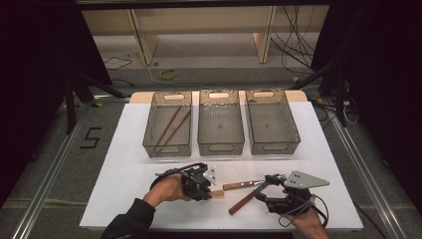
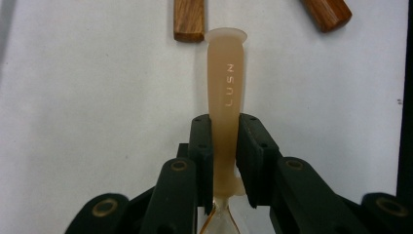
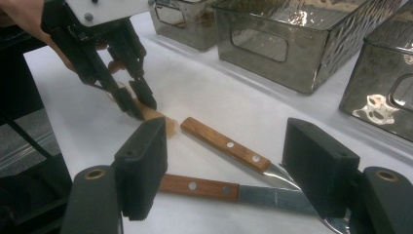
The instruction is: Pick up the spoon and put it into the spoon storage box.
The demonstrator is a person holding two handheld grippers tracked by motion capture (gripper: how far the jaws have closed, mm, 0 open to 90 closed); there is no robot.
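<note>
Jaws on the left gripper (image 2: 225, 161) are clamped on a pale translucent handle (image 2: 226, 83) with LUSN stamped on it, gripped low on the stem, lying on the white counter (image 1: 124, 174) with its flared end just beside two wooden-handled knives (image 3: 229, 148). The right gripper (image 3: 234, 168) hangs wide open over those knives, holding nothing. My worry: the grip sits near one end of a smooth, rounded stem, so it could pivot or slide out on the lift. Its free end could also bump the nearer knife handle. Three wire baskets (image 1: 221, 124) sit further back, the left one with chopsticks (image 1: 171, 124) inside.
</note>
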